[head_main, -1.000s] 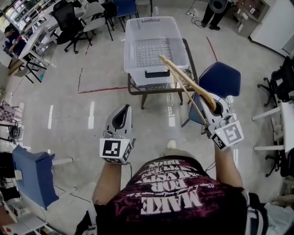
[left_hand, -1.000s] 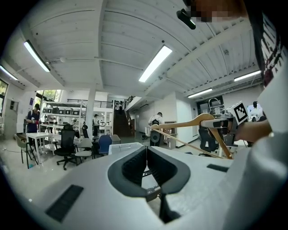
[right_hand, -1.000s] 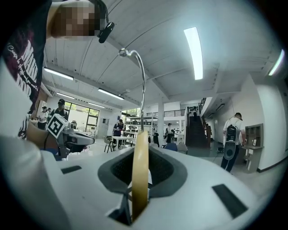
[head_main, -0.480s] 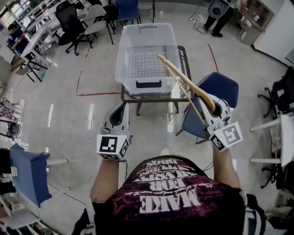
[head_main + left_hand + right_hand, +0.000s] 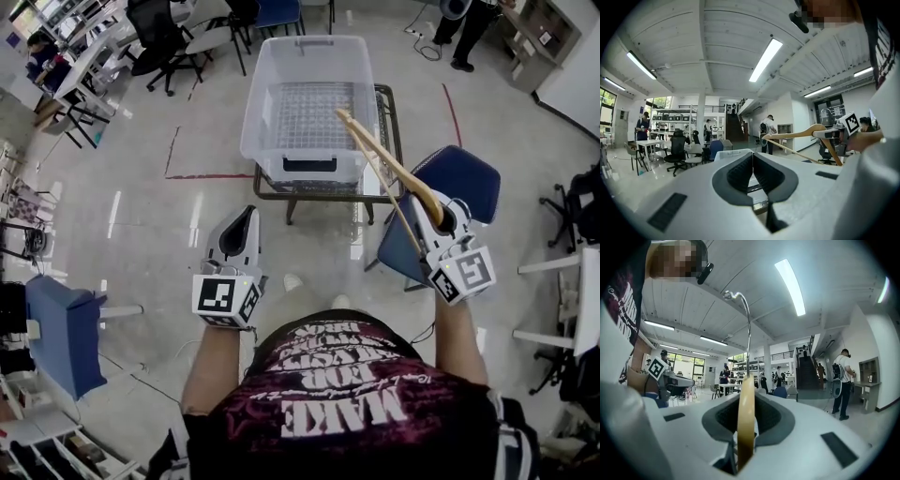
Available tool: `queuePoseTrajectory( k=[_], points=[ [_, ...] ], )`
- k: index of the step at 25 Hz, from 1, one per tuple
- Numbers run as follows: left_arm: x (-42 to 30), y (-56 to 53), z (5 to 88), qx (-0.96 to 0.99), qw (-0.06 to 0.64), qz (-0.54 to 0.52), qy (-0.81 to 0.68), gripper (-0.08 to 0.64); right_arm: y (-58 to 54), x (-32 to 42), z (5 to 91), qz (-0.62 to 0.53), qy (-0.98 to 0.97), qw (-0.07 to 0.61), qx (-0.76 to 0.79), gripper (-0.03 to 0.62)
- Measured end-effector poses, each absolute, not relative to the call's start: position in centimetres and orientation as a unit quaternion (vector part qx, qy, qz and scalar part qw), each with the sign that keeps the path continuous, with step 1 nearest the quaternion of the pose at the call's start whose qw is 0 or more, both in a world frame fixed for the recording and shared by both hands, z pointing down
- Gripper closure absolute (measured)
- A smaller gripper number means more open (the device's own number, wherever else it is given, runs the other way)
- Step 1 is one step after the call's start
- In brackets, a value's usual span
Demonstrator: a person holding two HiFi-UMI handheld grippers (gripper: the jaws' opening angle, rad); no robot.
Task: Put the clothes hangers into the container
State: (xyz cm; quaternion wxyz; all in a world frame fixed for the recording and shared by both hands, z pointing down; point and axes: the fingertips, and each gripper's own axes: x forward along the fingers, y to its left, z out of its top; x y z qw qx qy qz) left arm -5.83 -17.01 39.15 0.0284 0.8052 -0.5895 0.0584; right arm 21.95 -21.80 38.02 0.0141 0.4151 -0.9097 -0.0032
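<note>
One wooden hanger (image 5: 394, 169) tight in R tongs (image 5: 447, 219), tip by clear bin (image 5: 258, 103); L tongs (image 5: 247, 221) pressed together, empty.

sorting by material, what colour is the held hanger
The hanger is light tan wood; clearest in the head view.

The hall is bright and evenly lit from above by long white ceiling tube lamps (image 5: 765, 60). The glossy pale grey floor (image 5: 141, 244) carries white streaks of glare, and the shadow under the dark metal-frame table (image 5: 319, 193) is soft. The head view is sharp, with lines slightly bent at its edges. Both gripper views are strongly curved, with black corners. In the right gripper view the pale wooden clothes hanger (image 5: 745, 427), very near the lens, is out of focus.
</note>
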Motion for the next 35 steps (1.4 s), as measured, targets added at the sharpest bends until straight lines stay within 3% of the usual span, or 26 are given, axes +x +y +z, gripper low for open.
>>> queuePoseTrajectory(
  k=[16, 35],
  points=[
    [-7.6, -26.3, 40.2, 0.83, 0.043, 0.045, -0.554, 0.552, -28.3, 18.2, 37.7, -0.014, -0.902, 0.047, 0.43, 0.533],
    [-15.7, -38.1, 38.5, 0.851, 0.03, 0.018, -0.524, 0.552, -39.3, 8.7, 34.5, -0.05, -0.893, 0.051, 0.443, 0.533]
  ],
)
